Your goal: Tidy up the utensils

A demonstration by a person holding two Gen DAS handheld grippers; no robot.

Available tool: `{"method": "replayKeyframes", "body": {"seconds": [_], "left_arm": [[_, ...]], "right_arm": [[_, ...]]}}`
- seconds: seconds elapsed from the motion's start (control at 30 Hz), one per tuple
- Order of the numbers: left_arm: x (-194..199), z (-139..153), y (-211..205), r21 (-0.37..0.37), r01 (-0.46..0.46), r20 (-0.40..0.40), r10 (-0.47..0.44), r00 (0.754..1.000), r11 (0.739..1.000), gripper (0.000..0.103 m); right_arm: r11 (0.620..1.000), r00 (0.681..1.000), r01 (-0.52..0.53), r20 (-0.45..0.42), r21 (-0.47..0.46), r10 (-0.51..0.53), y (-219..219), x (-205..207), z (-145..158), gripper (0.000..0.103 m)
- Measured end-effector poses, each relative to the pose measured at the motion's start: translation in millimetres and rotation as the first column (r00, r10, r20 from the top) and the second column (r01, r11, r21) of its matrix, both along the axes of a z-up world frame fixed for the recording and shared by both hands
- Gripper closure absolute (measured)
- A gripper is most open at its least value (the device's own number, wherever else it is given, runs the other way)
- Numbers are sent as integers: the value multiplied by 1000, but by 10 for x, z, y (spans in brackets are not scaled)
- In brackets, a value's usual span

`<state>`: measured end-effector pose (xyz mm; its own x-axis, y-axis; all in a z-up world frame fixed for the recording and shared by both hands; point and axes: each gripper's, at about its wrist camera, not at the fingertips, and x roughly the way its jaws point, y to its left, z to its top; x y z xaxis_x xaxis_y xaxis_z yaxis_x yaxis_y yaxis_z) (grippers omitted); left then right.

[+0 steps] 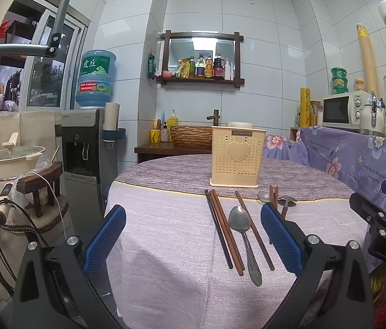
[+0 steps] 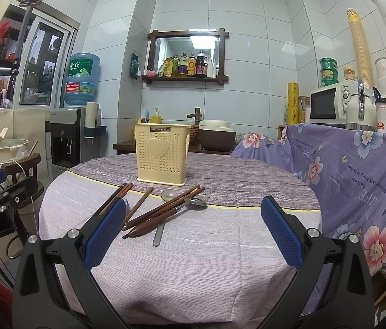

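Left gripper (image 1: 193,235) gaped wide, empty, spoon (image 1: 240,229) and chopsticks (image 1: 221,229) between its fingers, holder (image 1: 236,156) stood beyond, right gripper (image 2: 193,231) likewise wide, utensils (image 2: 162,209) ahead-left on table (image 2: 220,246)

Three spoons (image 1: 239,220) are lying near, and one basket (image 1: 236,159) is standing far. Four chopsticks (image 1: 225,230) are lying left; more are overlapping right, uncountable.
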<state>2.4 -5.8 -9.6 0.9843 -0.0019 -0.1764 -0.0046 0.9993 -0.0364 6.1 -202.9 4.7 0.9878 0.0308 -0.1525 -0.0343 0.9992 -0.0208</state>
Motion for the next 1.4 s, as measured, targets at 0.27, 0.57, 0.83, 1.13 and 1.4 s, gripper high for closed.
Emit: {"method": "replayKeyframes", "body": {"seconds": [0.27,0.57,0.83,1.13,1.4], "left_arm": [[13,16,39,4,5,-10,-5,1000,1000,5],[14,21,36,4,5,-11,-5,1000,1000,5],[14,22,33,5,5,-13,-5,1000,1000,5],[19,23,30,7,5,-13,-4,1000,1000,5],[20,19,30,7,6,-15,-5,1000,1000,5]], "right_arm": [[1000,1000,-2,-1,-1,2,35,15,-21,6],[1000,1000,-1,-1,-3,1,30,6,-17,6],[1000,1000,-1,-3,-4,1,34,3,-24,6],[1000,1000,-1,-3,-6,1,49,12,-34,6],[1000,1000,-2,-3,-7,2,49,25,-45,6]]}}
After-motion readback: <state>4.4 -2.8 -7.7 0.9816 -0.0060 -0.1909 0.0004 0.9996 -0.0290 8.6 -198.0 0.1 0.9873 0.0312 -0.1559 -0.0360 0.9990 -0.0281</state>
